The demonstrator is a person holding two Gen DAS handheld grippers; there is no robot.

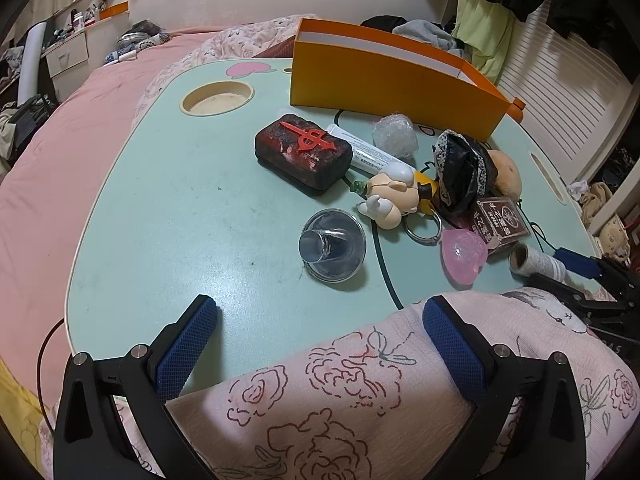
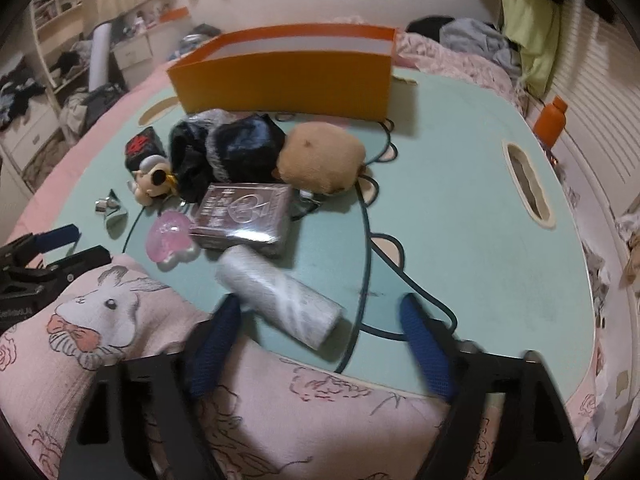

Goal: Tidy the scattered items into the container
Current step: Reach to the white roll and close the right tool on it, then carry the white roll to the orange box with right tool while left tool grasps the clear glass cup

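Note:
The orange open box [image 1: 392,80] [image 2: 280,80] stands at the table's far side. In front of it lie a red-black block [image 1: 304,152], a white tube [image 1: 368,152], a figure keychain [image 1: 396,196], a clear glass dome [image 1: 332,246], a pink heart [image 2: 170,236], a card box [image 2: 244,216], a black lace pouch [image 2: 224,152] and a brown plush [image 2: 320,160]. A white roll [image 2: 280,296] lies between the fingers of my right gripper [image 2: 320,306]; the right pad stands apart from it. My left gripper [image 1: 320,308] is open over the table's near edge, holding nothing.
The mint lap table [image 1: 180,220] rests on a pink bed. It has a round cup recess [image 1: 218,98] and a handle slot [image 2: 528,184]. A floral blanket [image 1: 340,400] covers the near edge. An orange bottle [image 2: 554,122] stands off the right side.

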